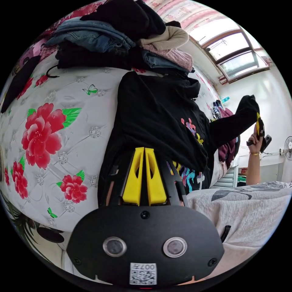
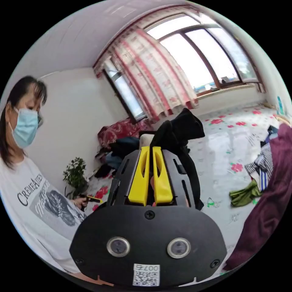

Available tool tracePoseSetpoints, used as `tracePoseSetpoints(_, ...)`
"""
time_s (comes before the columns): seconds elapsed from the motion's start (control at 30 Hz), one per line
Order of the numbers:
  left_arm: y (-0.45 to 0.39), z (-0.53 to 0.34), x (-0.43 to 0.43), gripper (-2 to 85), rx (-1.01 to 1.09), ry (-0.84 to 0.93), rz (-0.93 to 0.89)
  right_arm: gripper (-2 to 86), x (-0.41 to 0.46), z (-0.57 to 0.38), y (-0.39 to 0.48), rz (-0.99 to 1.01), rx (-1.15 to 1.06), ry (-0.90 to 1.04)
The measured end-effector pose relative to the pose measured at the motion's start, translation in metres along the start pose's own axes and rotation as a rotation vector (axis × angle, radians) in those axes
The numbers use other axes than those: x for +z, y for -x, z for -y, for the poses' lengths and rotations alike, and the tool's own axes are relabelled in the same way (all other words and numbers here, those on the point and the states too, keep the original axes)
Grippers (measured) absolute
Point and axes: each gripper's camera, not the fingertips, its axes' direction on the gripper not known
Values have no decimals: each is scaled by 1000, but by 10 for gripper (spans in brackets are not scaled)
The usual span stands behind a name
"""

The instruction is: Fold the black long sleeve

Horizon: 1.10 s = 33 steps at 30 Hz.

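- My left tool (image 1: 144,152), jaws narrow, pins the black long sleeve (image 1: 158,121) to the floral mattress (image 1: 60,127).
- My right tool (image 2: 151,152) pinches its raised sleeve cuff (image 2: 182,127); overpulling could drag the body askew.

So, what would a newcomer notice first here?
The black long sleeve spread on the floral bed, its sleeve lifted high by the right gripper. The left gripper is shut on its hem. Behind it sits a heap of clothes.
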Motion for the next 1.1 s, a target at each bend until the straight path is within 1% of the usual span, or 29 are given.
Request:
tracePoseSetpoints(0.07,3,-12,-7,-7,-5,-18,-9,3,60,-29,99,108,-235,137)
tracePoseSetpoints(0.1,4,-15,-8,-7,-8,-22,-12,4,76,-42,120,132,-276,172)
tracePoseSetpoints(0.13,6,-22,-11,-4,-13,-28,-17,7,110,-74,158,180,-329,254)
tracePoseSetpoints(0.2,13,-34,-14,3,-21,-33,-21,11,164,-132,200,235,-336,416)
tracePoseSetpoints(0.27,27,-50,-16,16,-57,-18,-25,15,234,-213,237,251,-304,723)
tracePoseSetpoints(0.3,31,-55,-17,19,-67,-18,-26,15,247,-230,242,251,-279,790)
tracePoseSetpoints(0.33,37,-63,-21,26,-80,-21,-30,16,263,-256,253,283,-243,887)
tracePoseSetpoints(0.37,43,-71,-25,32,-85,-26,-31,17,269,-272,260,318,-241,939)
tracePoseSetpoints(0.4,45,-74,-26,35,-86,-27,-29,18,270,-277,263,313,-250,954)
tracePoseSetpoints(0.5,49,-81,-30,51,-70,-40,-40,19,266,-277,253,146,-285,925)
tracePoseSetpoints(0.57,42,-75,-27,66,-32,-53,-75,21,263,-269,224,-33,-239,896)
tracePoseSetpoints(0.67,20,-53,-15,81,37,-56,-114,22,257,-252,182,-211,-139,839)
tracePoseSetpoints(0.77,-7,-24,7,84,104,-35,-118,21,258,-245,153,-351,-107,822)
tracePoseSetpoints(0.83,-18,-8,30,72,116,25,-95,20,266,-248,140,-399,-107,873)
tracePoseSetpoints(0.87,-25,1,43,29,119,63,-85,19,273,-252,134,-413,-122,916)
tracePoseSetpoints(0.9,-29,4,50,7,126,83,-82,18,277,-255,131,-417,-129,940)
tracePoseSetpoints(0.97,-47,9,64,-4,168,139,-25,12,289,-265,126,-405,-167,1003)
tracePoseSetpoints(1.03,-64,5,55,-7,245,109,-49,7,292,-266,125,-396,-196,995)
tracePoseSetpoints(1.1,-77,-5,35,-8,299,72,-47,2,295,-265,121,-449,-209,1017)
